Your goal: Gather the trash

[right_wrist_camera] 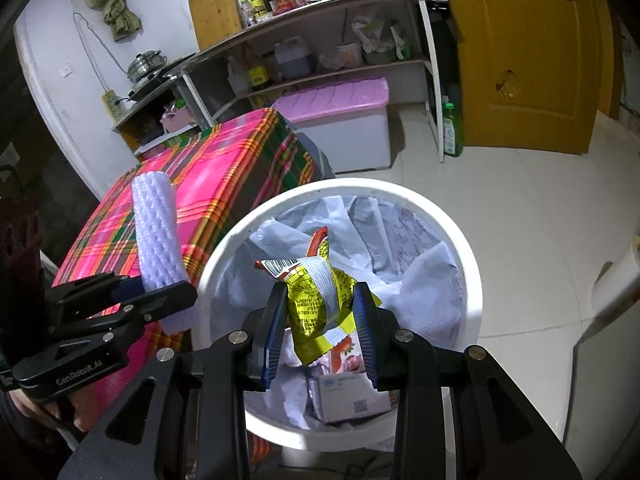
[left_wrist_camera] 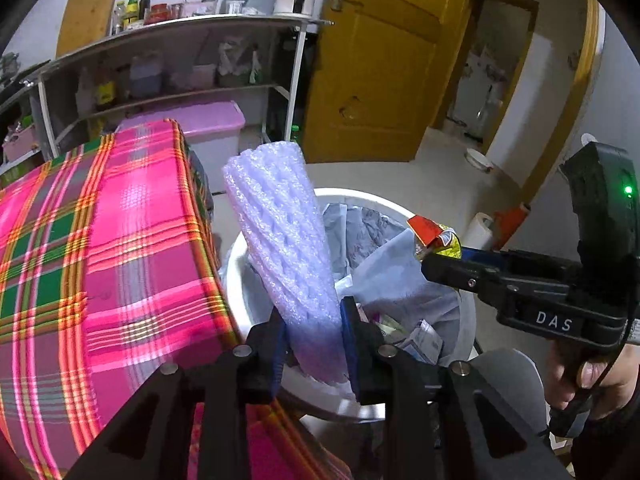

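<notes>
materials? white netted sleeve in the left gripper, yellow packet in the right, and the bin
Netted sleeve: looks like soft expanded foam mesh, matte white, going by its puffy lattice ribs.
Yellow packet: thin printed plastic film, glossy and sharply creased; possibly foil-lined, cannot tell.
Bin: seems rigid moulded plastic, with a smooth, slightly shiny white rim; thin translucent liner bag inside.

My left gripper (left_wrist_camera: 313,322) over near-left rim of bin (right_wrist_camera: 460,236), foam sleeve (left_wrist_camera: 280,236) between its fingers, standing up and away from me. My right gripper (right_wrist_camera: 320,320) to its right, above bin's near side, snack wrapper (right_wrist_camera: 316,296) between its fingers. Bin on floor, just right of table (left_wrist_camera: 100,240). In bin: bags, paper, small box (right_wrist_camera: 352,400) at near side. Behind table: lidded storage box (right_wrist_camera: 340,120) on floor, shelf unit (right_wrist_camera: 320,32) behind that. Door (right_wrist_camera: 520,60) right of shelves. Bottle (right_wrist_camera: 452,128) on floor between them.
</notes>
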The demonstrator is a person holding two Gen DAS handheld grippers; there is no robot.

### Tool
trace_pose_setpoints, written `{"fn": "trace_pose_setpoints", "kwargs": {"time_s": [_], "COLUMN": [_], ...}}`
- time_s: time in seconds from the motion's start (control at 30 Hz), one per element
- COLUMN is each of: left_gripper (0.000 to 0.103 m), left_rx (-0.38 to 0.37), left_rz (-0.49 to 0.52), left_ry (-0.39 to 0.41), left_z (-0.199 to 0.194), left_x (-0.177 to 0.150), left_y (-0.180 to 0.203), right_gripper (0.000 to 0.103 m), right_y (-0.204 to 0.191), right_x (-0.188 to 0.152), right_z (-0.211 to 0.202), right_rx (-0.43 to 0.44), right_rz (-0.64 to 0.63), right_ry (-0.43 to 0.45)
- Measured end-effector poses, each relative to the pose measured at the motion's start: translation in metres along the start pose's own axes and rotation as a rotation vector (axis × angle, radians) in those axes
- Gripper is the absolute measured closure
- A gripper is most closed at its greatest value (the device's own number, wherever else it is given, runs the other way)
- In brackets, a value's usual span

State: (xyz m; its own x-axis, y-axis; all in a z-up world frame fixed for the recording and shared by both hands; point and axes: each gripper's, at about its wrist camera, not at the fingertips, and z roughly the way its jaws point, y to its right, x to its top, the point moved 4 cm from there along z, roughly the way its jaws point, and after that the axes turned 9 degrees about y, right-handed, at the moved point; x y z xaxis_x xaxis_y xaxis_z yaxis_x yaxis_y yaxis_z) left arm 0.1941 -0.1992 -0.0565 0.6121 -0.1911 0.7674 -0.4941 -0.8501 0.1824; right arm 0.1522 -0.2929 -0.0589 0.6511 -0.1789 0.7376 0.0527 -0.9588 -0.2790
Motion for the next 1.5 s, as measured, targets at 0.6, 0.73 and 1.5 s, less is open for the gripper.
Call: {"fn": "trace_pose_setpoints", "kwargs": {"time_s": [0.6,0.73,1.5], "left_gripper": [0.057,0.057,0.057], "left_rx": [-0.018,-0.003,0.156], "left_rz": [-0.046,-0.045,-0.086], "left_ry": [0.019,0.047,0.205], "left_z": [-0.006,-0.023,-0.132], "left_x": [0.004,0.005,-0.018], "left_y": [-0.006,-0.005,-0.023], "right_gripper": [0.054,0.054,0.054], "right_y": [-0.006,-0.02,-0.102], "right_x": [0.005,0.006,-0.017], "right_z": [-0.018,-0.032,-0.089], "right_rx": [-0.004,0.006,0.073], "right_rz": [-0.001,-0.025,-0.161], "right_ry": [0.045,0.071,0.174]}}
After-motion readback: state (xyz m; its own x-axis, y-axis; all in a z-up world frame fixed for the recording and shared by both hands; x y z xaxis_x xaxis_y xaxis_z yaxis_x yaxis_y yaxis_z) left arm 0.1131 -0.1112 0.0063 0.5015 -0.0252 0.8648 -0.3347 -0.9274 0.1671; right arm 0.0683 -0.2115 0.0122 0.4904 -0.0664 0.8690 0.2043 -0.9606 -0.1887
